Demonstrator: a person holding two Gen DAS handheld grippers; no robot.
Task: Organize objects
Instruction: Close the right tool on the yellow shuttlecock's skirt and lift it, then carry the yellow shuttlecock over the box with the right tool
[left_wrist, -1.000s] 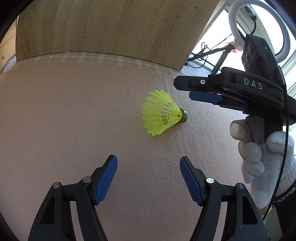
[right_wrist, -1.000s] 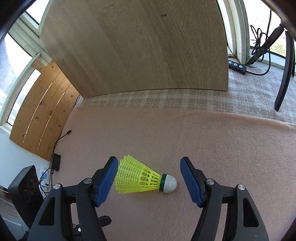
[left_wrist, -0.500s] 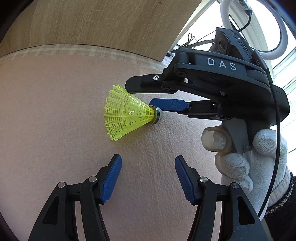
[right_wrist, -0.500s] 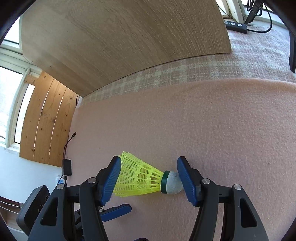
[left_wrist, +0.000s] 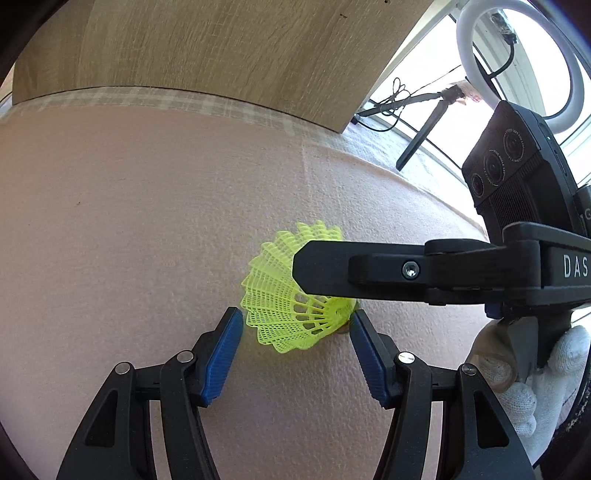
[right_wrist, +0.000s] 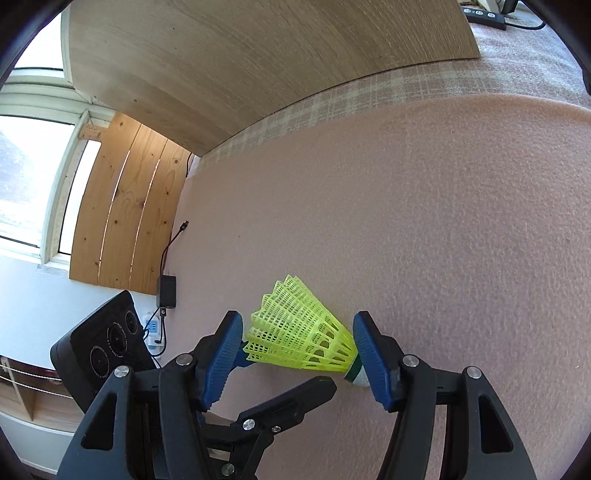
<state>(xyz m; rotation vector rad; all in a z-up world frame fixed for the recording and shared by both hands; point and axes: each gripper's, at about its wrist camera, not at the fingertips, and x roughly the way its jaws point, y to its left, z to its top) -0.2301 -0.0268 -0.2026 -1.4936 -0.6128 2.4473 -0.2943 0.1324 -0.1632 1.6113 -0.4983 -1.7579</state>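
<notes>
Since a second ago we bring the right hand-held gripper (right_wrist: 297, 354) around the yellow shuttlecock (right_wrist: 303, 345) on the pink mat (right_wrist: 424, 221), pinching it end to end, the left hand-held gripper (left_wrist: 295, 354) spread beside it; next we lift carefully.

A neon-yellow lattice shuttlecock (right_wrist: 301, 330) (green band, white cork) lies on pink felt (right_wrist: 424, 221) bordered by beige plaid.

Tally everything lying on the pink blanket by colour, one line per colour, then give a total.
Yellow: 1, the shuttlecock, with a white cork tip and a green band.
Total: 1 thing on the pink blanket.
</notes>
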